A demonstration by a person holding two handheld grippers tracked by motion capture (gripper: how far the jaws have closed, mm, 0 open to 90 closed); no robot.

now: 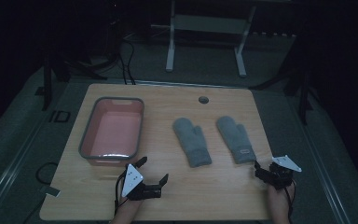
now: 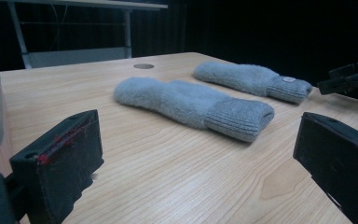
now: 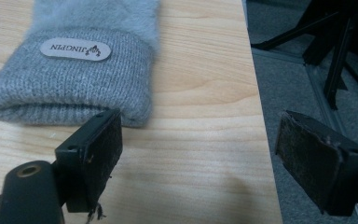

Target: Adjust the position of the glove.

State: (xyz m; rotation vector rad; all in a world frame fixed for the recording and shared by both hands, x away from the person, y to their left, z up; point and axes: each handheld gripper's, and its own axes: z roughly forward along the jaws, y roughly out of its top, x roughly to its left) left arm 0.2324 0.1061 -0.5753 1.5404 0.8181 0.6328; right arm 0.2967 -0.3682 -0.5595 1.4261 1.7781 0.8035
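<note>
Two grey knitted mittens lie flat on the wooden table (image 1: pixel 223 186), cuffs toward me: the left mitten (image 1: pixel 192 140) (image 2: pixel 191 105) and the right mitten (image 1: pixel 236 138) (image 2: pixel 251 79), whose cuff (image 3: pixel 70 79) carries an oval label. My left gripper (image 1: pixel 154 170) (image 2: pixel 198 140) rests low near the front edge, open, with nothing between its jaws, aimed toward the mittens. My right gripper (image 1: pixel 264 171) (image 3: pixel 200 135) stands open at the table's right front edge. Its left fingertip (image 3: pixel 98 135) sits just in front of the labelled cuff, apart from it, and the other hangs past the table edge.
A pink basin with a grey rim (image 1: pixel 86 135) stands at the left of the table, beside my left gripper. A round cable hole (image 1: pixel 203 99) is near the far edge. Beyond the table stands a white desk frame (image 1: pixel 170 51). Dark stand legs (image 3: pixel 335 56) stand on the floor to the right.
</note>
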